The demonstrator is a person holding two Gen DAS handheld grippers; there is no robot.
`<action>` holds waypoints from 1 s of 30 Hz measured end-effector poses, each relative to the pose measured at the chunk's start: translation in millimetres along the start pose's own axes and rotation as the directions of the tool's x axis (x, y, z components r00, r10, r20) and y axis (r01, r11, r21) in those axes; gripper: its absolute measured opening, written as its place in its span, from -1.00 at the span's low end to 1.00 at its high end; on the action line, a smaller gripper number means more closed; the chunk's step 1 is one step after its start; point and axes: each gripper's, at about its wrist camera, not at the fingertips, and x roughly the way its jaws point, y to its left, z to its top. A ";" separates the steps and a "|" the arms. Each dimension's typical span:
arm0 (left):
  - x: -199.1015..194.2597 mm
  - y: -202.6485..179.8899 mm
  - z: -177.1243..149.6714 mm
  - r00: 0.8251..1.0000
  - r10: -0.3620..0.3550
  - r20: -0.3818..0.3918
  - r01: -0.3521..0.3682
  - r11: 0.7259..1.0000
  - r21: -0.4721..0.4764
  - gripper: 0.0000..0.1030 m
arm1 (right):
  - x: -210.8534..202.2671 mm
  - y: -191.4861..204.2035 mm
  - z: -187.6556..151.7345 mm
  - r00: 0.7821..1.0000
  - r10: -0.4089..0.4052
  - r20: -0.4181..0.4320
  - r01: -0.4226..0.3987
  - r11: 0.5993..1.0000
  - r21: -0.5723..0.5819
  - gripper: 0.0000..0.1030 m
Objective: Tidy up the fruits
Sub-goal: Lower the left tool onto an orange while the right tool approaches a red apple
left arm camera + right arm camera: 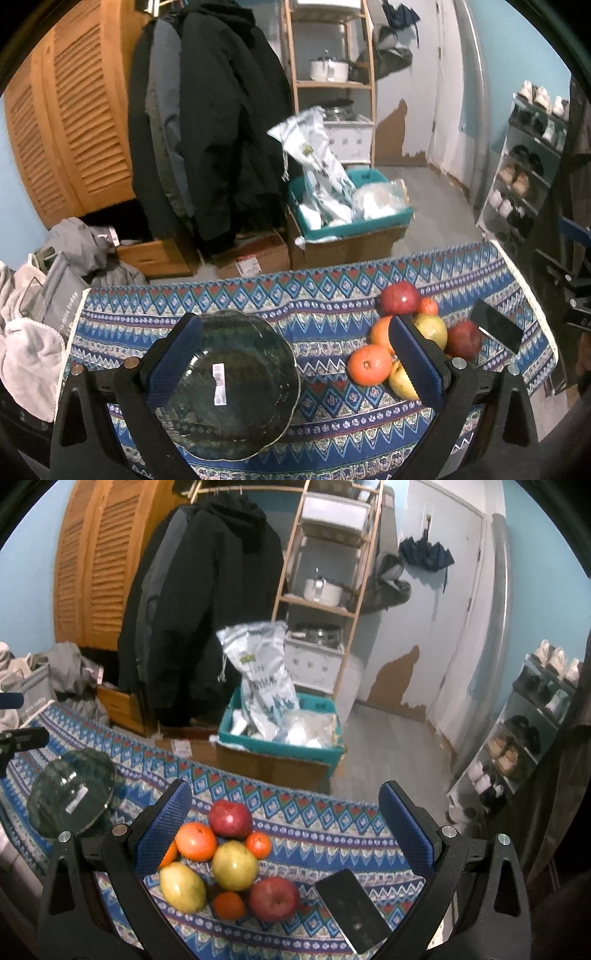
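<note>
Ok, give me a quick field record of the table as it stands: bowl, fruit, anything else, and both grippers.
surface: table under a blue patterned cloth
dish: dark green scalloped glass plate, holds no fruit, white sticker on it
fruit: all in one cluster on the cloth, beside the plate
red apples: two
yellow-green fruits: two
orange fruits: several, largest
other: black phone lying flat beside the fruit
left gripper: open, holds nothing
right gripper: open, holds nothing

Apples, oranges and yellow-green mangoes (234, 866) huddle touching; empty glass plate (236, 384) well apart.
</note>
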 end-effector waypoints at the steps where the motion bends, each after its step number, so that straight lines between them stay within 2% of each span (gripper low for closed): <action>1: 3.9 -3.6 -1.0 1.000 0.001 -0.010 -0.001 1.000 0.012 0.98 | 3.2 -0.7 -2.2 1.000 0.003 -0.013 -0.002 1.000 0.003 0.93; 11: 42.0 -25.9 -8.7 0.995 -0.007 -0.096 0.015 0.997 0.075 0.98 | 44.7 -5.1 -34.6 0.984 0.009 -0.177 -0.009 1.000 -0.001 0.93; 23: 91.9 -51.2 -22.7 0.979 -0.005 -0.206 0.036 0.988 0.149 0.98 | 90.9 -11.1 -68.9 0.937 0.019 -0.348 -0.019 1.000 0.005 0.93; 30: 118.0 -57.4 -31.8 0.964 -0.010 -0.266 0.053 0.986 0.157 0.98 | 109.7 -9.6 -83.1 0.912 0.027 -0.410 -0.028 1.000 0.003 0.93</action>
